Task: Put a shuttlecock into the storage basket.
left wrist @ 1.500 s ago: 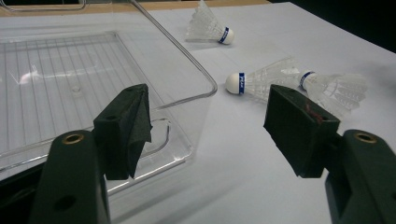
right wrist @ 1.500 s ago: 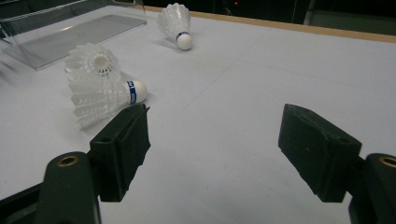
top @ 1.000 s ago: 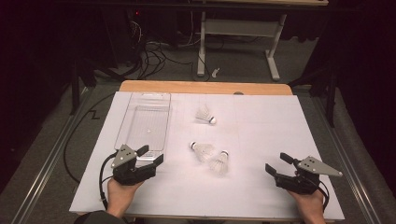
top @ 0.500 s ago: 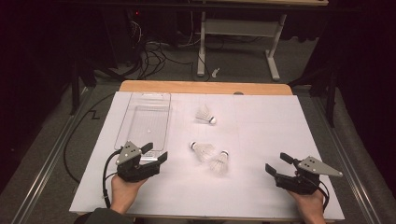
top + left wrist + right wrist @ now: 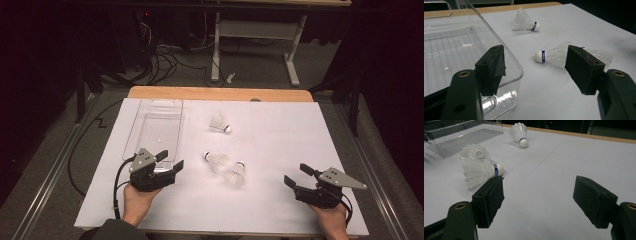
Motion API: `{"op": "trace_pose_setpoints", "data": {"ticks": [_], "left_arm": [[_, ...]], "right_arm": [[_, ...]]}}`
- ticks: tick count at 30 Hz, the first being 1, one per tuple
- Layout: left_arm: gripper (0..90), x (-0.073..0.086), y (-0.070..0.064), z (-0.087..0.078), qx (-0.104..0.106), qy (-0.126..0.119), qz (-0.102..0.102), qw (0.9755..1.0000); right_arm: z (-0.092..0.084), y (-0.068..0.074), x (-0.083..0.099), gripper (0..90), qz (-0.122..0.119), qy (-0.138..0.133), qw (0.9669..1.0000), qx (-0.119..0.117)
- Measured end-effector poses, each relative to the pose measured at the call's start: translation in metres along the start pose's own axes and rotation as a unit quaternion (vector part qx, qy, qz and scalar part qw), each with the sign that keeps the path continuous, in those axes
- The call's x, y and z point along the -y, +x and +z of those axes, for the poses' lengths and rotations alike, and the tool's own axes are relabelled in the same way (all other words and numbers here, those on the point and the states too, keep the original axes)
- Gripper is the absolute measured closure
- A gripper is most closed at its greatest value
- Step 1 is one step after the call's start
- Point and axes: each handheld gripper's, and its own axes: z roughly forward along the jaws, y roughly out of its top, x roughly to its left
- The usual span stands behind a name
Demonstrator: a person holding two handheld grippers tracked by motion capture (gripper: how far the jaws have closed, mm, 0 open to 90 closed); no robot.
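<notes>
Left to right: the left gripper (image 5: 170, 160), jaws spread wide and holding nothing, sits at the near end of the clear plastic tray (image 5: 155, 120), pointing toward a pair of white shuttlecocks lying just beside each other at mid-table, the nearer shuttlecock (image 5: 216, 160) and the second shuttlecock (image 5: 235, 173). A third shuttlecock (image 5: 219, 124) lies apart, farther back on the white table sheet (image 5: 280, 135). At far right, the right gripper (image 5: 295, 176) rests near the front edge, jaws likewise wide and empty

You see white shuttlecocks (image 5: 549, 55) with blue bands, a clear plastic box (image 5: 157, 125), and black grippers (image 5: 170, 162) over your white table sheet (image 5: 280, 150).
</notes>
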Motion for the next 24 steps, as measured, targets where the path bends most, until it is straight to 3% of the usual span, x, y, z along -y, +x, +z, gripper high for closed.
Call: {"op": "trace_pose_setpoints", "data": {"ticks": [24], "left_arm": [[33.2,-0.011,-0.005,0.013,0.008,-0.001,0.006,0.9999]], "right_arm": [[0.0,0.0,0.0,24.9,0.0,-0.001,1.0,-0.001]]}}
